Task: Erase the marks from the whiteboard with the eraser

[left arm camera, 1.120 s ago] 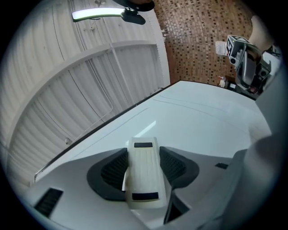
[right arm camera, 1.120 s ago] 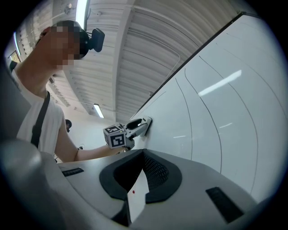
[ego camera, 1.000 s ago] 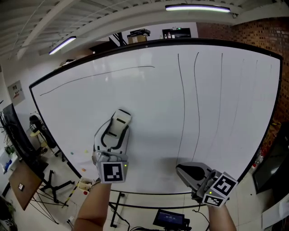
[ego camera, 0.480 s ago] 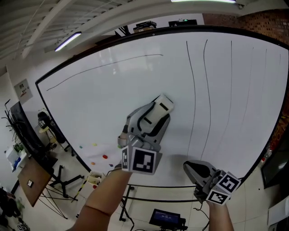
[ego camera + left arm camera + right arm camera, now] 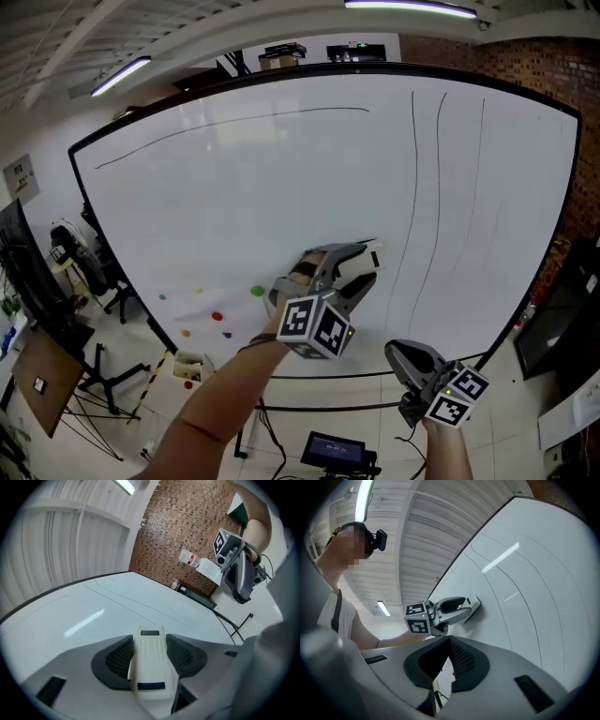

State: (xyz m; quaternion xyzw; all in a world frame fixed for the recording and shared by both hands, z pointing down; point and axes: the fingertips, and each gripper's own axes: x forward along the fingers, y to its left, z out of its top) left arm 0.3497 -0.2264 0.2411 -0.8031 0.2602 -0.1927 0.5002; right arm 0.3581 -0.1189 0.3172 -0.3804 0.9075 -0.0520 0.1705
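Near 6 o'clock on the whiteboard [image 5: 234, 187], pressing the eraser [image 5: 371, 255] with the left tool [image 5: 354, 270] closed on it; right tool [image 5: 405, 354] empty, jaws together. Could skip the marks [image 5: 415, 187] toward 3 o'clock if tilted off.

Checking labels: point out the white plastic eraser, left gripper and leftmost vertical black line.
white plastic eraser [image 5: 149, 660], left gripper view, top face.
left gripper [image 5: 359, 266], head view, between fingertips.
leftmost vertical black line [image 5: 414, 141], head view, upper stretch.
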